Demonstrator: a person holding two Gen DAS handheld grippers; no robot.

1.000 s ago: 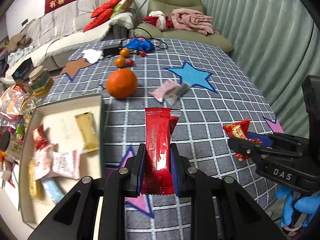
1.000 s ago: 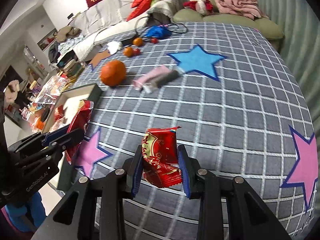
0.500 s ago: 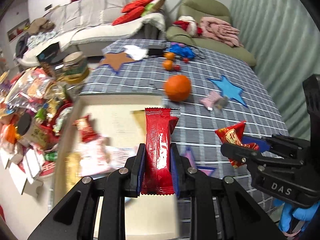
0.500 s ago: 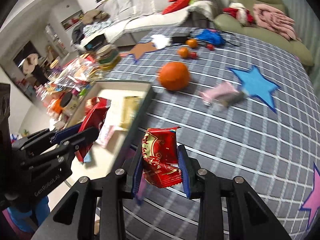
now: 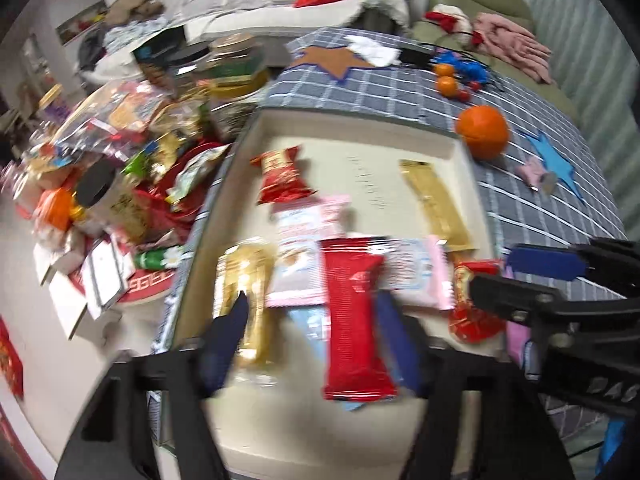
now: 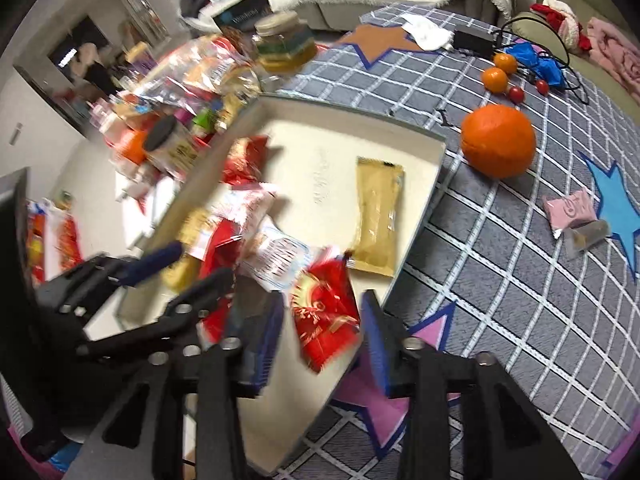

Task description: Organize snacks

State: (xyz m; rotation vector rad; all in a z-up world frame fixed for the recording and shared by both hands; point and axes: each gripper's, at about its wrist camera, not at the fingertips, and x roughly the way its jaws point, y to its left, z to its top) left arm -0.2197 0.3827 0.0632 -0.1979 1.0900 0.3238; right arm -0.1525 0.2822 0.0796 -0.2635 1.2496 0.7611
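Cluttered snack pile (image 5: 120, 152) left, sofa (image 5: 248, 4) behind; grey checked table (image 6: 520, 280) with orange (image 6: 498, 146) right. Cream tray (image 5: 360, 132) between. Left gripper (image 5: 316, 344) fingers just spread — long red packet (image 5: 356, 320) loose over tray. Right gripper (image 6: 320, 340) fingers just opening — crinkled red snack (image 6: 326, 312) loose between them.

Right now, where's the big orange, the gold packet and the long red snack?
big orange (image 6: 498, 140), right wrist view, middle of peel.
gold packet (image 6: 378, 216), right wrist view, wrapper's centre.
long red snack (image 5: 356, 320), left wrist view, mid-wrapper.
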